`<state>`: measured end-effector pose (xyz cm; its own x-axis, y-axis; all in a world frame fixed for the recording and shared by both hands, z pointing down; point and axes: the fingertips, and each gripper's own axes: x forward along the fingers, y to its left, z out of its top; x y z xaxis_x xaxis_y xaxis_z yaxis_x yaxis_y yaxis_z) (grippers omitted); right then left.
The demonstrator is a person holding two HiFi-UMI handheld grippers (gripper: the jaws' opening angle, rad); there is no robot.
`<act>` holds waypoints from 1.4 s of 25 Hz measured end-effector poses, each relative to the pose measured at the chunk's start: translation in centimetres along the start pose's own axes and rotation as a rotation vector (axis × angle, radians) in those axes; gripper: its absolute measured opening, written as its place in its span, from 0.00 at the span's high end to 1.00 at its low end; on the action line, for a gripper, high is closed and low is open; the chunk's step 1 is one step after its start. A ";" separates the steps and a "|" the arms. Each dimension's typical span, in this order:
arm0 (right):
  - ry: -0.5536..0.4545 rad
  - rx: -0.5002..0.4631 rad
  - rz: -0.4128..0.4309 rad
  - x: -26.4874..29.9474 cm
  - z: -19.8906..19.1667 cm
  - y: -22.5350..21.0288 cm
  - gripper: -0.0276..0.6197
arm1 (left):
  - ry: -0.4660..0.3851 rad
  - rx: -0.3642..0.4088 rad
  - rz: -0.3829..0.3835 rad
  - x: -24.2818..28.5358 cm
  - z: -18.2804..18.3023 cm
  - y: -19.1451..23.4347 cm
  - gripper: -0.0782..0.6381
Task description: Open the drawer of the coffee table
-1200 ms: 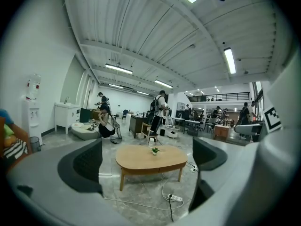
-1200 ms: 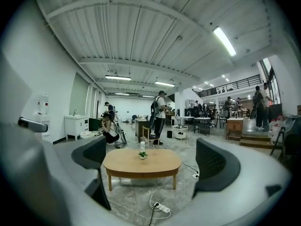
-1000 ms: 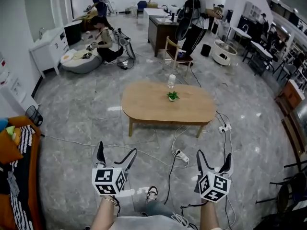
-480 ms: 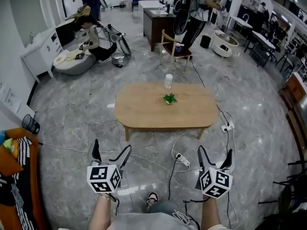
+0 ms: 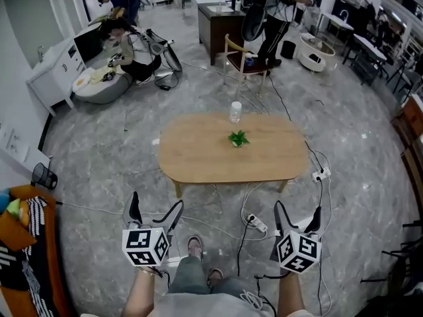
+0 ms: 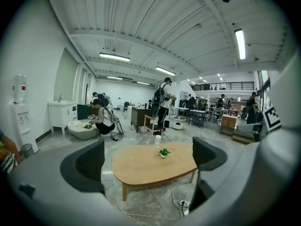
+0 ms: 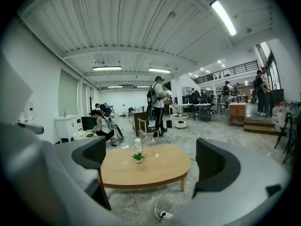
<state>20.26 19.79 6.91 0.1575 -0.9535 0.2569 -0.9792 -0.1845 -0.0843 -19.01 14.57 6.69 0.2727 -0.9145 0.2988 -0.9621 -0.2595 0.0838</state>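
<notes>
An oval wooden coffee table stands on the marble floor ahead of me. No drawer shows on it from here. On its top sit a small green plant and a clear bottle. My left gripper is held low at the left, open and empty. Level with it at the right, my right gripper is open and empty too. Both are well short of the table.
A white power strip and cables lie on the floor between me and the table. A wooden chair stands behind the table. People work at the back near a dark desk and a white cabinet. An orange seat is at my left.
The table now sits nearer and more centred in the head view. My leg and foot have stepped forward between the grippers. Both grippers stay open.
</notes>
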 end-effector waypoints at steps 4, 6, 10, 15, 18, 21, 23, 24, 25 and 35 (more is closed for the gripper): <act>0.006 0.010 -0.020 2.9 0.7 0.5 0.05 | -0.005 0.005 -0.034 4.0 1.5 0.2 0.09; 0.005 0.013 -0.030 4.4 1.2 1.2 0.05 | -0.009 0.006 -0.051 6.1 2.3 0.8 0.09; -0.016 -0.001 -0.056 7.1 4.2 2.8 0.05 | -0.022 0.002 -0.089 10.0 5.1 2.3 0.09; -0.051 -0.003 -0.098 11.1 7.3 4.8 0.05 | -0.040 0.005 -0.135 15.4 7.9 4.6 0.09; -0.061 0.001 -0.119 13.0 7.5 6.0 0.05 | -0.048 0.004 -0.157 18.4 8.5 5.9 0.09; -0.039 -0.003 -0.117 14.6 7.0 7.2 0.05 | -0.037 -0.010 -0.167 20.3 8.3 6.7 0.09; -0.012 -0.007 -0.099 15.6 6.3 8.0 0.05 | -0.025 -0.025 -0.163 20.9 7.8 7.2 0.09; -0.002 -0.010 -0.086 16.2 6.1 8.5 0.05 | -0.020 -0.032 -0.158 21.0 7.5 7.5 0.09; 0.006 -0.014 -0.069 16.8 5.9 9.0 0.05 | -0.015 -0.038 -0.149 21.1 7.1 7.8 0.09; 0.054 -0.061 0.126 21.6 5.0 14.1 0.05 | 0.033 -0.071 0.007 18.3 3.5 11.4 0.09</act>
<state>10.47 -4.60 6.50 0.0271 -0.9536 0.2998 -0.9970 -0.0475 -0.0609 -24.99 -6.20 9.81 0.2666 -0.9054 0.3304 -0.9620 -0.2289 0.1487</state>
